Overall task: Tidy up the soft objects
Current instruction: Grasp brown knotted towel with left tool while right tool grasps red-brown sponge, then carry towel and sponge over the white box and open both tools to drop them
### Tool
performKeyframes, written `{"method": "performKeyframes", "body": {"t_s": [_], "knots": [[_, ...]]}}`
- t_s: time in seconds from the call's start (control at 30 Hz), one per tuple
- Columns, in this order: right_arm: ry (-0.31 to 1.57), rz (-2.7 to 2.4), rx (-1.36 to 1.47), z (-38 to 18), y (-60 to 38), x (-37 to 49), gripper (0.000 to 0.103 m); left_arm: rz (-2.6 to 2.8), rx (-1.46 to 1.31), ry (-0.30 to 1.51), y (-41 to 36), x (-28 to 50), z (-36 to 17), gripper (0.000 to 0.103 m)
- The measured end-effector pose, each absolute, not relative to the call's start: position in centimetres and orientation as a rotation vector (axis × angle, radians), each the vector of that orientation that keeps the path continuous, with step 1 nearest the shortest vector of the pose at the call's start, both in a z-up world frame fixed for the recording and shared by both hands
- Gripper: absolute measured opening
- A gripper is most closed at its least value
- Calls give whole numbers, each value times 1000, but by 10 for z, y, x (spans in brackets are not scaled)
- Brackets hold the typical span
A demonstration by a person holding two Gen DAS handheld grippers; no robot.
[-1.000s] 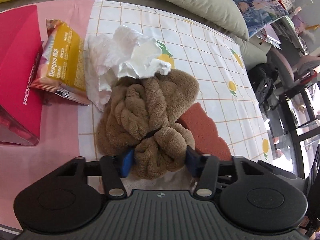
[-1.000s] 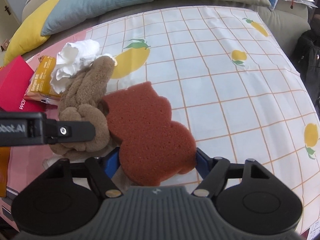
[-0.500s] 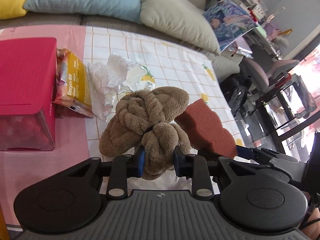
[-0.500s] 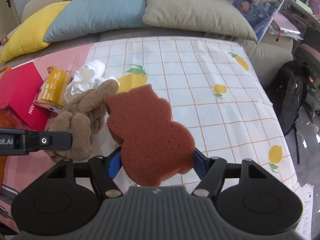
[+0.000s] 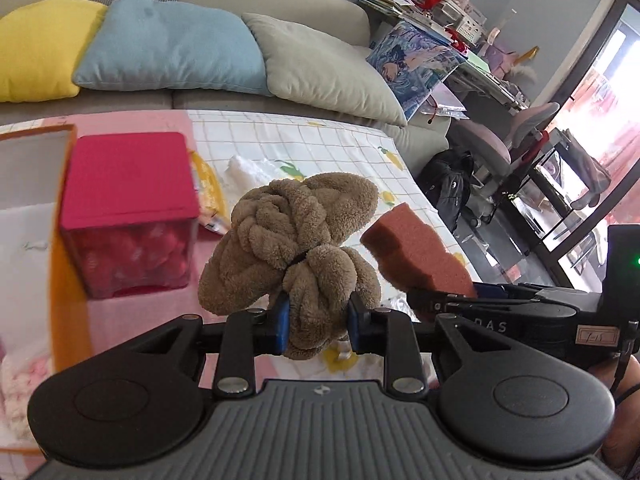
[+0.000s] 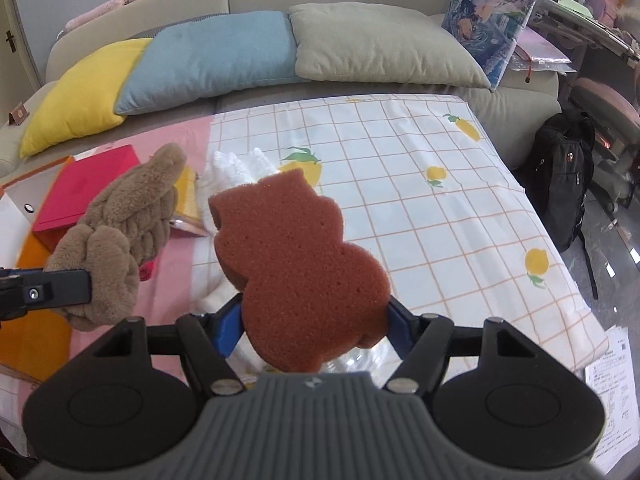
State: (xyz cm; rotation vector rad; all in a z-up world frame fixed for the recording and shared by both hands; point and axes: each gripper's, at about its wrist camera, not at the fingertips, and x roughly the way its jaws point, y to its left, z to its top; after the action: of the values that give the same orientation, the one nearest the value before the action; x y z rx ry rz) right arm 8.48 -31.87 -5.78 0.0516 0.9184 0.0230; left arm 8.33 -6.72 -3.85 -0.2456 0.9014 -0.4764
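At the far left I see an open orange-edged bin (image 5: pixel 66 216) and, beside it, a red box (image 5: pixel 128 208) on the pink part of the cloth (image 6: pixel 420 208). A yellow packet (image 5: pixel 208 196) and white tissue (image 6: pixel 236 168) lie just past the box.

My left tool (image 5: pixel 316 318) is pinching the brown plush (image 5: pixel 296 232) at its narrow lower lobe, just below the black band that ties it. The pads sink well into the pile, so it squashes easily. It looks light, and the bigger braided lobe flops forward above the pads without dragging the grip down. I judge the tied waist to be the best hold: thin enough for the pads to close on, and the bulk on either side keeps it from slipping through.

To its right, my right tool (image 6: pixel 316 320) stands wide but closed on the sponge (image 6: pixel 296 264), a rust-coloured foam cutout held flat by its two side edges at the broad lower part. It is airy and springy, and holds its shape without sagging. Foam grips well, though a hard squeeze would buckle it.

Both things hang clear above the cloth, near each other but apart. The bin looks to me like the likely destination.
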Motion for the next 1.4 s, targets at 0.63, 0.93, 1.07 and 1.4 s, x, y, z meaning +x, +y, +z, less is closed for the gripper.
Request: {"method": "performKeyframes", "body": {"t_s": [0.63,0.93,1.07,1.4], "knots": [[886,255,35,-29,-201,54,70,-296,-194,751,30,22,-7,31],[883,387,24,-20,-146,59,70,-165,-201,759,78,19,-11,31],[881,445,5,-17,-121,64,70,-130,-190,777,99,22,-16,31],[867,472,-91,-10,-57,117,70,-85,32,842,125,60,-20,31]]}}
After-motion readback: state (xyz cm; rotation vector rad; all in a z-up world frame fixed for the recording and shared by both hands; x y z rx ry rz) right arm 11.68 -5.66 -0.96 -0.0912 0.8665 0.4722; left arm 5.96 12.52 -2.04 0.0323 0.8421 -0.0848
